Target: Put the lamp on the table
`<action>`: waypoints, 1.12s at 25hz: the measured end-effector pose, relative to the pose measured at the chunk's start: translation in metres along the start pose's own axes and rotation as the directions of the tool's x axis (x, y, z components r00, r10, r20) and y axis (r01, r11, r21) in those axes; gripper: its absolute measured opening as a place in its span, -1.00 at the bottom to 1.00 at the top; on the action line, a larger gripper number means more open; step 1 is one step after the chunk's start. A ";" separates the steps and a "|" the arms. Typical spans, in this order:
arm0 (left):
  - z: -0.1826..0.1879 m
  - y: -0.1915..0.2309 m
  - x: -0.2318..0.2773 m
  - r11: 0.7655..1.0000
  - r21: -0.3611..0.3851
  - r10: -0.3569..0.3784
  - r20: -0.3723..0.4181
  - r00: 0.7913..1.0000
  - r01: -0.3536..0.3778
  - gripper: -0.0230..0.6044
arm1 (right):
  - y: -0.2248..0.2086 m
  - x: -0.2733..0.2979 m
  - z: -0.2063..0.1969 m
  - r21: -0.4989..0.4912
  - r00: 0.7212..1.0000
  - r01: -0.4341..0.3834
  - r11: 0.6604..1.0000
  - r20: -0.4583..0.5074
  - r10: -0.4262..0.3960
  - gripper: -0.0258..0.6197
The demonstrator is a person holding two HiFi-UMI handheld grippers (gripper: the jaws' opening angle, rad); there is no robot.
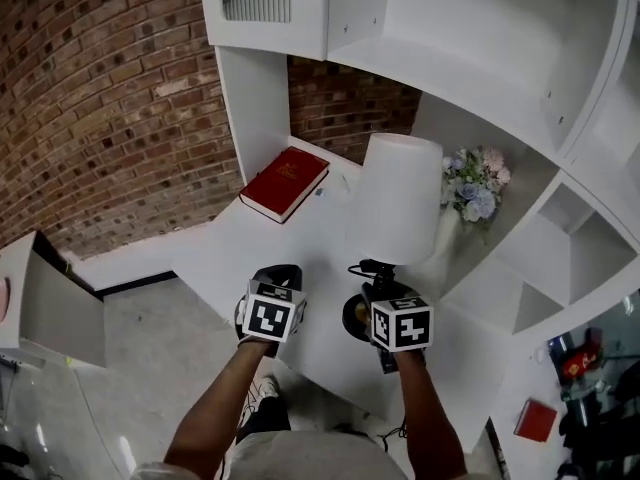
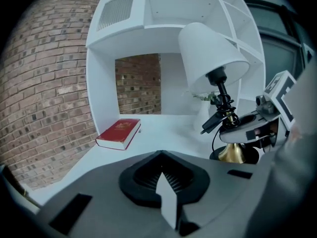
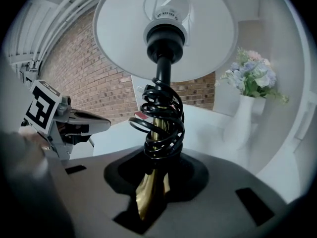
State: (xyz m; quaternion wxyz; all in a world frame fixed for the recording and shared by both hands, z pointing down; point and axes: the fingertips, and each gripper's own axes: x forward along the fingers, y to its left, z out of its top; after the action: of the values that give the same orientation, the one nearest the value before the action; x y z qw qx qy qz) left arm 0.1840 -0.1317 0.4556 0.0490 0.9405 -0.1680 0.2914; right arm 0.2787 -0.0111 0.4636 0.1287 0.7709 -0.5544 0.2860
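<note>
The lamp has a white shade [image 1: 398, 198], a brass stem and a black cord coiled round the stem [image 3: 162, 123]. My right gripper [image 1: 376, 286] is shut on the brass stem [image 3: 148, 195] low down, just above the round black base [image 1: 357, 318]. The base is at or just above the white table [image 1: 320, 233] near its front edge; I cannot tell if it touches. The lamp stands upright in the left gripper view too, shade [image 2: 210, 56] above the brass foot [image 2: 232, 152]. My left gripper [image 1: 281, 276] hovers a little left of the lamp, jaws together with nothing in them.
A red book [image 1: 285, 183] lies at the back left of the table by a white upright panel. A white vase of pale flowers [image 1: 473, 188] stands right behind the lamp. White shelving [image 1: 560, 238] curves round the right side. Brick wall on the left.
</note>
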 end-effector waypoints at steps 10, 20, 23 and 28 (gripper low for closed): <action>0.027 0.030 0.041 0.988 0.058 -0.143 -0.010 0.990 0.143 -0.94 | -0.004 0.023 0.028 0.079 0.991 0.134 0.988 0.007 -0.135 -0.60; 0.042 0.054 0.063 0.966 0.111 -0.235 -0.005 0.972 0.235 -0.94 | 0.004 0.038 0.045 0.125 0.974 0.221 0.967 0.026 -0.226 -0.60; 0.044 0.064 0.065 0.961 0.117 -0.252 -0.008 0.968 0.251 -0.94 | 0.010 0.044 0.049 0.135 0.970 0.236 0.962 0.026 -0.242 -0.60; 0.042 0.087 0.070 0.959 0.108 -0.261 -0.009 0.965 0.260 -0.94 | 0.022 0.060 0.057 0.133 0.968 0.245 0.960 0.023 -0.251 -0.60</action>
State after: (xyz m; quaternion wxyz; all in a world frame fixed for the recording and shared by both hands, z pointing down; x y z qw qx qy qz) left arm 0.2311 -0.2417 0.4600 0.0354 0.9564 -0.0267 0.2886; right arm 0.2885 -0.0949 0.4502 0.1023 0.8465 -0.4362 0.2875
